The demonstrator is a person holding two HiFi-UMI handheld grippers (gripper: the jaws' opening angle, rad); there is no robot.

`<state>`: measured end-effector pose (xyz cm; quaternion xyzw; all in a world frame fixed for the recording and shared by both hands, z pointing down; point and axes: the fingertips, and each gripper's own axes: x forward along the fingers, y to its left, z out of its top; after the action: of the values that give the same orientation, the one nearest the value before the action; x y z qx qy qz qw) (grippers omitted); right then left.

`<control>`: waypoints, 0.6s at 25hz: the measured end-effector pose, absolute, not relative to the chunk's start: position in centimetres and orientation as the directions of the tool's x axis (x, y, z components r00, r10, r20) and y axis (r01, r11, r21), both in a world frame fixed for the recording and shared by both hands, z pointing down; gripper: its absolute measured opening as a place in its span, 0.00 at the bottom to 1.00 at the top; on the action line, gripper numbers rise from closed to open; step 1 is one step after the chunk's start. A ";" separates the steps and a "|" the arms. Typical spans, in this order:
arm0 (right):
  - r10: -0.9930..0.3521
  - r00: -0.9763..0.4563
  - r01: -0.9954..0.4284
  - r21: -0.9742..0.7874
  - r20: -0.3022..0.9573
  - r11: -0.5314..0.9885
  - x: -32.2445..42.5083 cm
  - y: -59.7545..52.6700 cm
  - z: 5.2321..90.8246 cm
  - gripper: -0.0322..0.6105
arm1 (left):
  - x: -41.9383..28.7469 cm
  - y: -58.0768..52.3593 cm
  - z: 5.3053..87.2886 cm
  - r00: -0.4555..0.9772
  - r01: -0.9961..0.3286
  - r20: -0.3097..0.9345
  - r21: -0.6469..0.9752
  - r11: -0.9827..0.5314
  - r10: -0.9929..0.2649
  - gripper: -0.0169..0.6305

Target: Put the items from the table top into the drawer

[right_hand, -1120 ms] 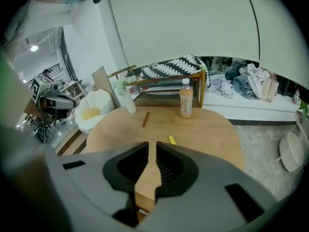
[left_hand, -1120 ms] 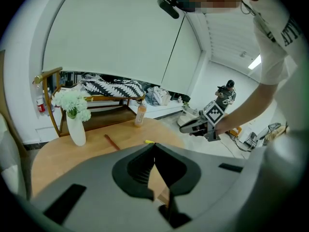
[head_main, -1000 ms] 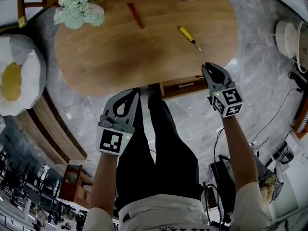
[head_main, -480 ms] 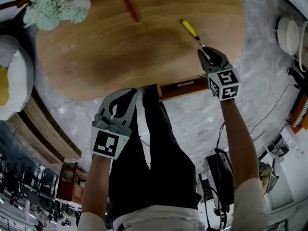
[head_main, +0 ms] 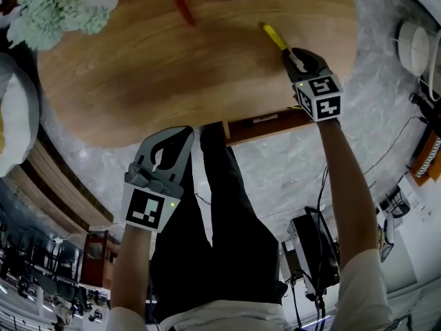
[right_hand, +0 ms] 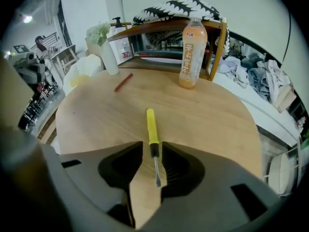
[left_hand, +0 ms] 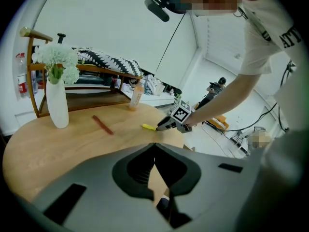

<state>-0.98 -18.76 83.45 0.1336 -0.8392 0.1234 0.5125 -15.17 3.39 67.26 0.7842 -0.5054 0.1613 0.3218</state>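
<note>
Looking steeply down over an oval wooden table. Near its right edge, a yellow-handled screwdriver lying flat on the top, its metal shaft hidden in the head view behind the right gripper. In the right gripper view, that shaft plainly between the jaws, which are spreading wide with the pads clear of it. Left gripper just off the table's near edge, jaws pressed together on nothing.

Under the table edge, a wooden drawer pulled partly out, its inside hidden in every view. Farther back:
- a red stick running to the head view's top edge
- a white vase of pale flowers, partly cut off there
- an orange drink bottle, label print too small to read

Black-and-white square markers on both grippers' cubes, no letters.
</note>
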 end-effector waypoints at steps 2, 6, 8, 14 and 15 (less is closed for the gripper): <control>-0.082 -0.415 -0.332 -0.067 0.906 0.941 -1.1 -19.0 84.4 0.27 | -15.4 3.6 67.8 0.437 -0.896 0.581 0.351 -0.273 -0.687 0.06; -0.062 -0.375 -0.305 -0.060 0.925 0.950 -1.1 -18.9 85.9 0.26 | -15.5 3.7 68.4 0.439 -0.893 0.585 0.363 -0.264 -0.682 0.06; -0.076 -0.372 -0.314 -0.048 0.925 0.948 -1.0 -18.8 86.0 0.24 | -15.4 3.7 68.6 0.443 -0.891 0.585 0.370 -0.262 -0.679 0.06; -0.095 -0.372 -0.339 -0.040 0.923 0.940 -0.4 -18.2 85.8 0.16 | -15.4 3.4 68.4 0.453 -0.886 0.580 0.377 -0.271 -0.677 0.06; -0.093 -0.377 -0.345 -0.047 0.921 0.937 -0.3 -17.9 85.6 0.16 | -15.4 3.4 68.3 0.453 -0.886 0.579 0.380 -0.267 -0.678 0.06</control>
<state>-0.30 -17.94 85.60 0.1334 -0.8216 0.1164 0.5419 -15.42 3.37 68.34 0.7812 -0.5004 0.1525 0.3407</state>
